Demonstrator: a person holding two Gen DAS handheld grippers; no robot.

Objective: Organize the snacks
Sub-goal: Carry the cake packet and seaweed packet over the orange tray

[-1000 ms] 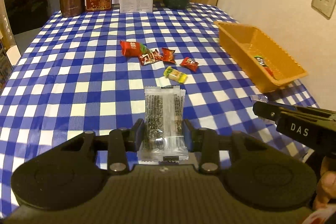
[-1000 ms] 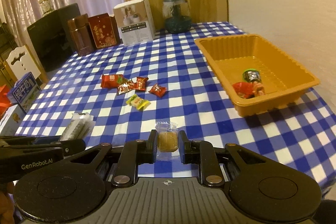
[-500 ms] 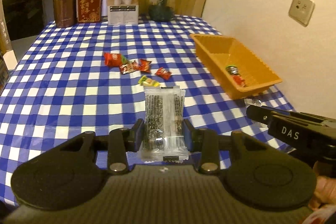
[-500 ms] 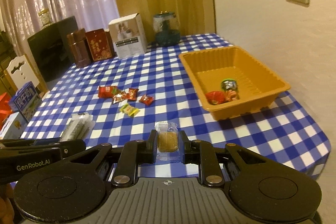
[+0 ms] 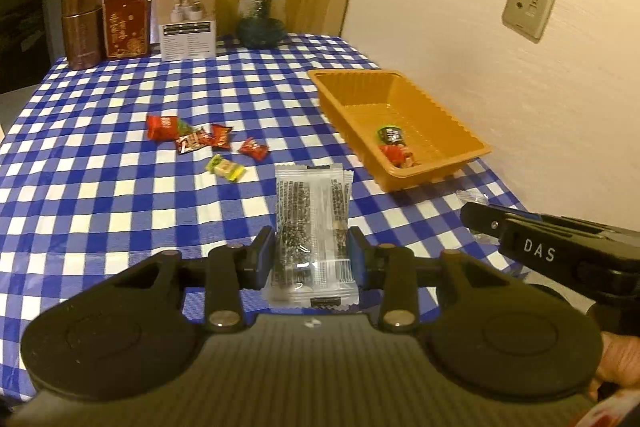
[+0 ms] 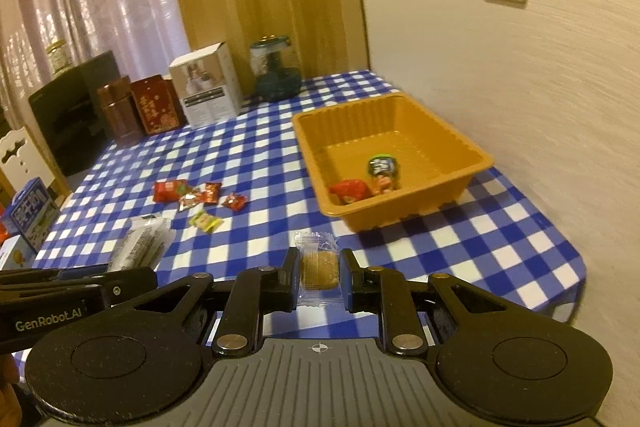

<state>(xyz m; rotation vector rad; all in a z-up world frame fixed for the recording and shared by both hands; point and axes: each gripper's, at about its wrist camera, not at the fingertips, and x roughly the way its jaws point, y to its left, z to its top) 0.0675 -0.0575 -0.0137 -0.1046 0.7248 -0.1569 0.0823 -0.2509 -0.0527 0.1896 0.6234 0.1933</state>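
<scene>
My left gripper (image 5: 311,251) is shut on a clear packet of dark seed bars (image 5: 311,223), held above the blue checked table. My right gripper (image 6: 319,277) is shut on a small clear-wrapped brown biscuit (image 6: 318,269), also held above the table. The orange tray (image 5: 436,115) stands at the right by the wall, with a green-topped snack (image 5: 390,135) and a red one (image 5: 394,153) inside; it also shows in the right wrist view (image 6: 460,143). Several small red wrapped snacks (image 5: 200,137) and a yellow-green one (image 5: 225,167) lie mid-table.
At the table's far edge stand a brown tin (image 5: 82,27), a red box (image 5: 126,25), a white box (image 5: 187,17) and a glass jar (image 5: 262,15). The wall with sockets (image 5: 528,9) runs along the right. A chair and boxes (image 6: 28,211) are to the left.
Both grippers have risen and drawn back from the table with their snacks still held. The tray and loose snacks have not moved.
</scene>
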